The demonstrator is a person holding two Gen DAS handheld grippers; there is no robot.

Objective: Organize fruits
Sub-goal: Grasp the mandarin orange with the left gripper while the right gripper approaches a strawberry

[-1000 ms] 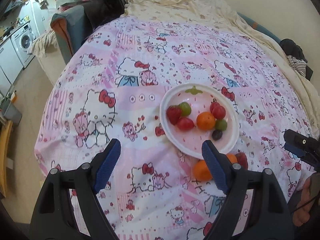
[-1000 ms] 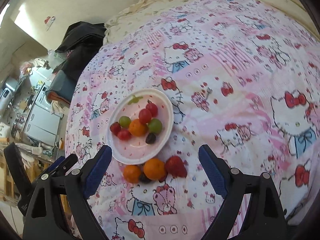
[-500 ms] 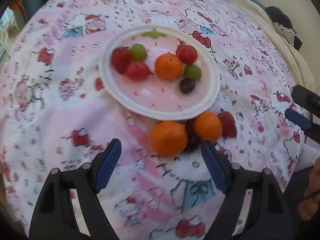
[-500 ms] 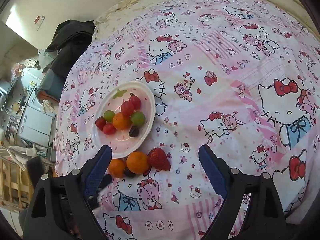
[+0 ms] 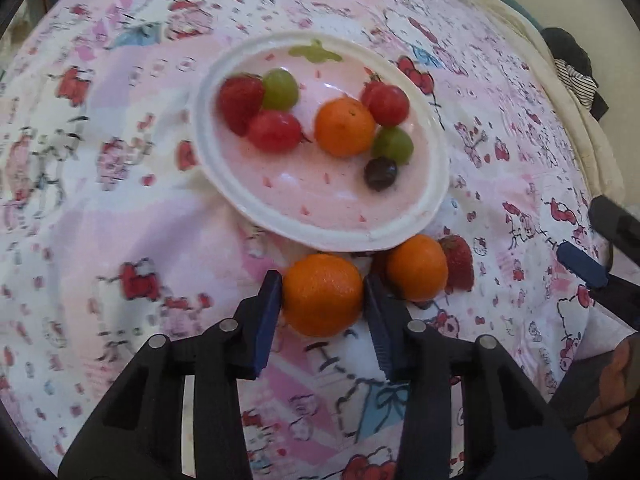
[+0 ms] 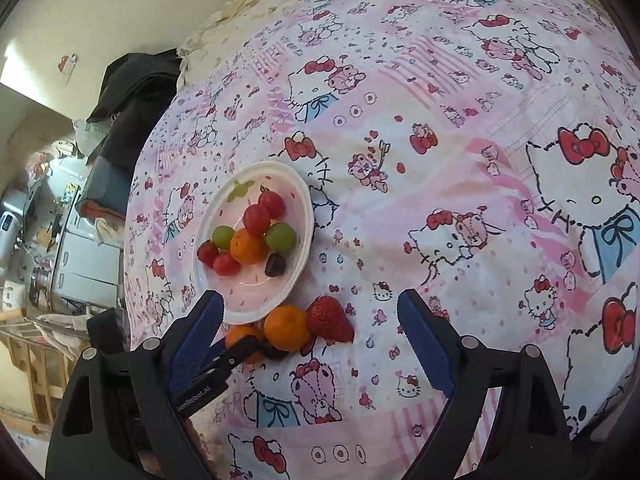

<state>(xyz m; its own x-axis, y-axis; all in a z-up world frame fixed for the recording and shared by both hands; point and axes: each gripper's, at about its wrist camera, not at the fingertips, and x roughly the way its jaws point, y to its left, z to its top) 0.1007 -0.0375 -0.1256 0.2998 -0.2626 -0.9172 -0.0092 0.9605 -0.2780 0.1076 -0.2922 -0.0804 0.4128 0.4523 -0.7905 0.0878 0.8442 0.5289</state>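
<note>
Clamped on an orange (image 5: 322,294) at six o'clock of the plate (image 5: 404,229): the left tool (image 5: 322,300), jaws just closed in, blue pads (image 5: 269,312) pressed on both flanks of the fruit, which sits on the patterned bed cover (image 5: 120,216) just short of the plate's near rim. Pictured from the left wrist.

Crowded just beside it, at three o'clock: a second orange (image 5: 417,267), close against the right pad, with something dark in the gap between the two oranges, too hidden to tell what. Touching that second orange on its far side, a loose strawberry (image 5: 458,261). All three lying off the plate, near its rim.

On the plate, from near to far: a dark grape (image 5: 380,173) at five o'clock, a green grape (image 5: 393,145) just beyond, a third orange (image 5: 345,126) near the centre, a red fruit (image 5: 387,98) at two o'clock. On the nine o'clock side, a red grape (image 5: 274,131), a strawberry on the plate (image 5: 239,101) and another green grape (image 5: 281,89), clustered and touching.

From the right wrist: the right tool (image 6: 310,320), jaws wide apart with nothing between them, poised over the cover near the loose fruit. Partly blocking that view, the left tool's black arm (image 6: 224,364), crossing in front of the gripped orange at seven o'clock.

Farther off, at ten o'clock in the right-wrist view: dark clothing (image 6: 136,92) heaped at the bed's edge, and kitchen appliances (image 6: 76,248) beyond.
</note>
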